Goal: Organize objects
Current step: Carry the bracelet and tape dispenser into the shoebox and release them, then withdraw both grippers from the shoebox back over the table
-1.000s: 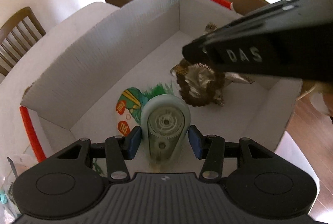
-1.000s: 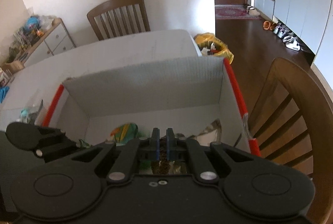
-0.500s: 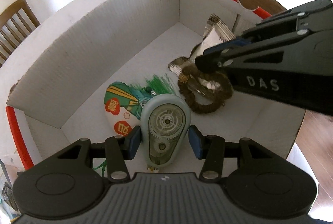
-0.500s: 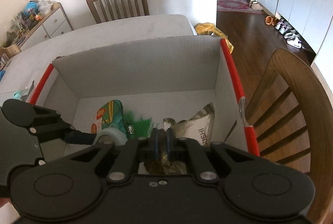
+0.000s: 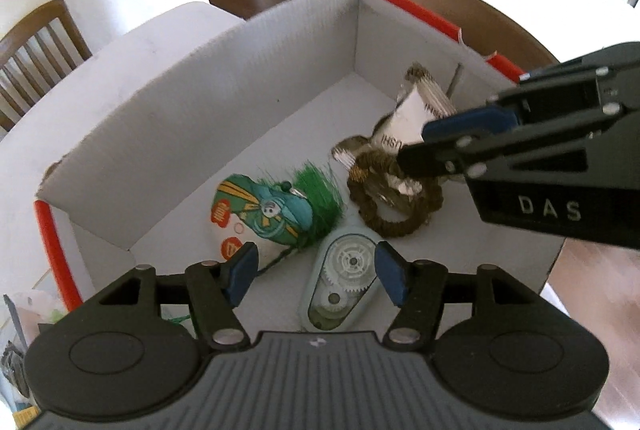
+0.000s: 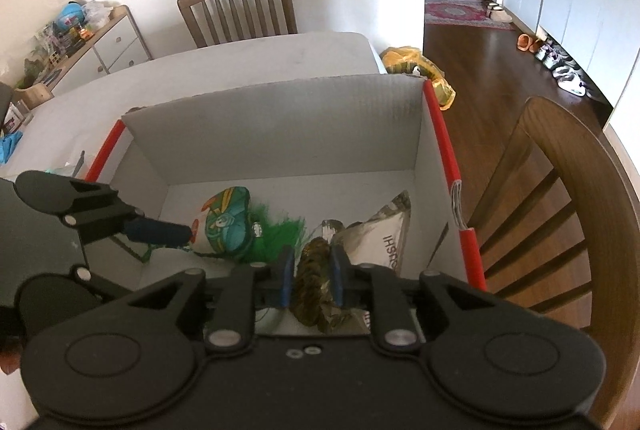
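My left gripper [image 5: 316,272] stood spread over the tape dispenser [image 5: 344,280] on the box [image 5: 168,118] floor; my right gripper [image 6: 311,275] pinched the rope ring [image 5: 394,202] near the red-edged wall.

We see the box [image 5: 168,118] holding everything. The tape dispenser [image 5: 344,282] lies nearest us, toy [image 5: 264,210] at its ten o'clock, rope ring [image 5: 396,206] at its one o'clock, touching the packet [image 5: 408,118] behind.
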Tool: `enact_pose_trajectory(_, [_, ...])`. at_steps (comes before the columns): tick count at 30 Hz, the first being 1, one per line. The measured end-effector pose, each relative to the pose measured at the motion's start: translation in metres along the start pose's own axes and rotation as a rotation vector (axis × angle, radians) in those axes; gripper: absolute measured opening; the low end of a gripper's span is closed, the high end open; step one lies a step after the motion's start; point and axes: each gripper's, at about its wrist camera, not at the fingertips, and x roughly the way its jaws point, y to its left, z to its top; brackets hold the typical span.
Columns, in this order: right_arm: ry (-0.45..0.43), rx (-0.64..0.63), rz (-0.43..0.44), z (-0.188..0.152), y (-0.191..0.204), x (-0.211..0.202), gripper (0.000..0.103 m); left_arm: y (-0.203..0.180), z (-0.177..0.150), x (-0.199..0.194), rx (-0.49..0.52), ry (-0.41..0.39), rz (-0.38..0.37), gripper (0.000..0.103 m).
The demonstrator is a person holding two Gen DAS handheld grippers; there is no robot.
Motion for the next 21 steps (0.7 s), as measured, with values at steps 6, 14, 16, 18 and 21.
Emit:
enact_pose_trajectory(6, [-0.012, -0.016, 0.002, -0.001, 0.004, -0.013, 0.028, 0.005, -0.005, -0.018, -0.042, -0.054, 0.016, 0.064])
enact_pose_trajectory(14, [-0.029, -0.047, 0.045, -0.002, 0.013, -0.033, 0.04, 0.015, -0.017, -0.042, -0.103, -0.128, 0.027, 0.065])
enact_pose_trajectory(16, [-0.036, -0.054, 0.048, -0.002, 0.017, -0.038, 0.044, 0.018, -0.021, -0.051, -0.114, -0.146, 0.034, 0.067])
enact_pose_trajectory(18, [-0.045, -0.058, 0.051, -0.003, 0.021, -0.042, 0.05, 0.019, -0.024, -0.059, -0.126, -0.166, 0.035, 0.067])
enact_pose_trajectory(21, [-0.06, -0.062, 0.055, -0.003, 0.026, -0.049, 0.057, 0.024, -0.031, -0.069, -0.158, -0.199, 0.032, 0.067])
